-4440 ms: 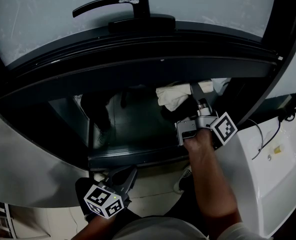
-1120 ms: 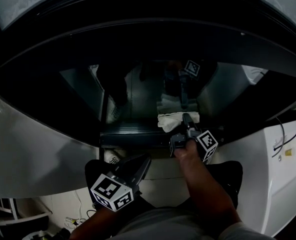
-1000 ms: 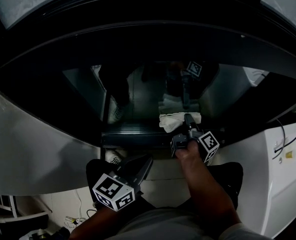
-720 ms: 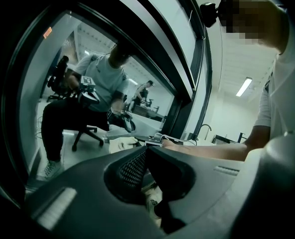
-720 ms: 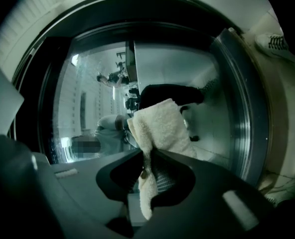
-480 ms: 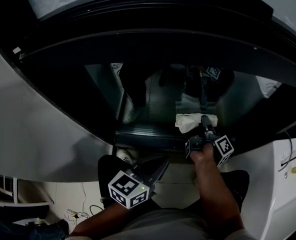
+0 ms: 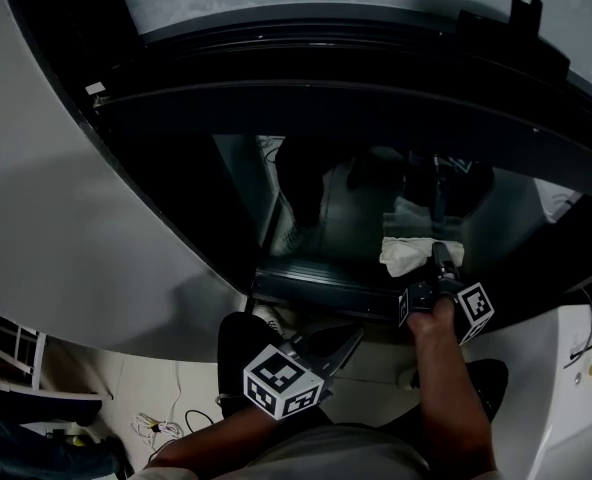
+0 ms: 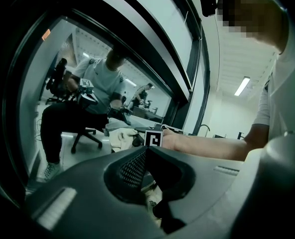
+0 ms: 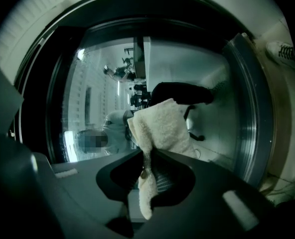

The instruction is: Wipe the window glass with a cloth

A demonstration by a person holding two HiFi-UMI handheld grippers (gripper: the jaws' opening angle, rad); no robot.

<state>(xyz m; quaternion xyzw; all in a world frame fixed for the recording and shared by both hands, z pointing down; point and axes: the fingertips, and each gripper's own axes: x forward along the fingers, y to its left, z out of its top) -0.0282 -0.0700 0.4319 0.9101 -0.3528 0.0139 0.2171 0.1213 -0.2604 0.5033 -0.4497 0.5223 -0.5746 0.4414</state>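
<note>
Window cleaning: I have the cloth clamped in the right gripper and pressed low on the window glass, just above the bottom frame. Most of the pane lies up and leftward. The left gripper, jaws together and empty, hangs farther back.

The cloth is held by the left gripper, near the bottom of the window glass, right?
No. The right gripper holds the cloth, as the right gripper view shows. It is indeed near the bottom of the window glass.
</note>
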